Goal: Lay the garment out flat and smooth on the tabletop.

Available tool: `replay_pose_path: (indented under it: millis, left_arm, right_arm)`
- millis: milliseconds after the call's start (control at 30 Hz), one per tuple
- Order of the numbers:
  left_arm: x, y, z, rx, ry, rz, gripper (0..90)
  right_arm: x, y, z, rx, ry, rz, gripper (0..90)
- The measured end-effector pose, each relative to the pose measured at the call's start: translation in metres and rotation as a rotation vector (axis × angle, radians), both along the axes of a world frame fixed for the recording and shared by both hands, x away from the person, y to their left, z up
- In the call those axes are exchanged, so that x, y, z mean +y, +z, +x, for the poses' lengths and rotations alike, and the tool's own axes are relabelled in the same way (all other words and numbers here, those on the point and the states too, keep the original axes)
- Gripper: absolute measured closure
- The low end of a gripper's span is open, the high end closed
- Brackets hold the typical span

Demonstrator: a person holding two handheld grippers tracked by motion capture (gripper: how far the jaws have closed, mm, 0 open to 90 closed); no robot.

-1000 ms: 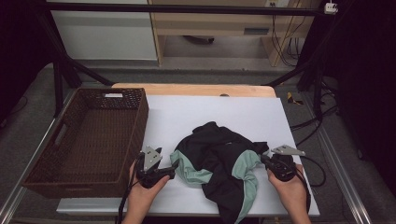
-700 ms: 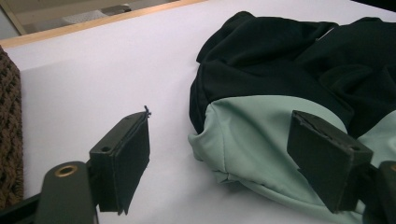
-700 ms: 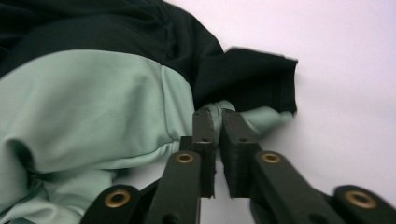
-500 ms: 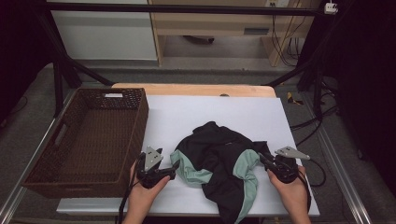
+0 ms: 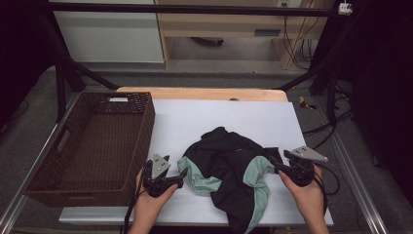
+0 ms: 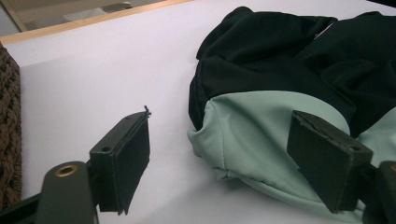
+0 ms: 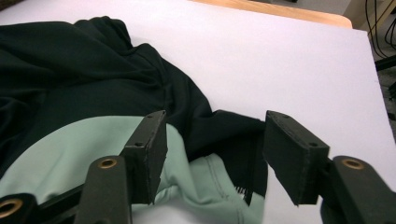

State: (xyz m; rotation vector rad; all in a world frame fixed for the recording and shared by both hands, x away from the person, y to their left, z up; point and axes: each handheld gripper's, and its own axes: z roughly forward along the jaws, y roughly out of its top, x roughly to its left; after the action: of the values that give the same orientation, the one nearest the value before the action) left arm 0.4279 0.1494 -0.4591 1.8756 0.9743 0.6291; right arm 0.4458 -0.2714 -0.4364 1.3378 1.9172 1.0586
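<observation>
A crumpled black and mint-green garment (image 5: 225, 158) lies on the white table top (image 5: 229, 119), near the front middle. My left gripper (image 5: 182, 174) rests at its left side, open, with the mint hem (image 6: 252, 135) lying loosely between and beyond the jaws. My right gripper (image 5: 272, 165) sits at the garment's right edge. Its jaws have just been opening. A black corner of cloth (image 7: 233, 135) lies slack between them, and the pads (image 7: 286, 156) stand off it.
A dark brown wicker basket (image 5: 146, 124) stands on the table's left side, close to my left hand; its weave shows as the basket (image 6: 8, 140) in the left gripper view. A wooden edge (image 5: 204, 92) runs along the back. Cables (image 5: 331, 126) hang right of the table.
The right gripper's jaws have parted at the garment's right edge, and the hand has shifted slightly right. The left gripper and the garment's bulk have stayed put.
</observation>
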Motion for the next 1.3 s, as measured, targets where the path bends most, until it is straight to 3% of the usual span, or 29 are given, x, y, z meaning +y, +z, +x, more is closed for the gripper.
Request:
replay_pose_path:
  millis: [300,567,833,1033,1300]
  left_arm:
    - [0.0,-0.001,0.0,0.002,0.0,0.003,21.2]
    - [0.0,0.0,-0.001,0.0,0.003,0.001,21.2]
    - [0.0,0.0,-0.001,0.0,0.002,0.001,21.2]
    - [0.0,-0.001,-0.002,0.003,0.001,-0.002,21.2]
    - [-0.002,-0.002,-0.001,0.008,-0.005,0.003,21.2]
  right_arm:
    - [0.004,0.004,0.029,0.022,0.032,-0.03,32.7]
    - [0.003,0.006,0.054,0.028,0.032,-0.04,38.9]
    - [0.002,0.006,0.061,0.033,0.048,-0.029,44.5]
    - [-0.002,-0.007,0.067,0.071,0.024,-0.04,49.0]
    - [-0.006,-0.035,0.072,0.146,0.016,-0.045,46.7]
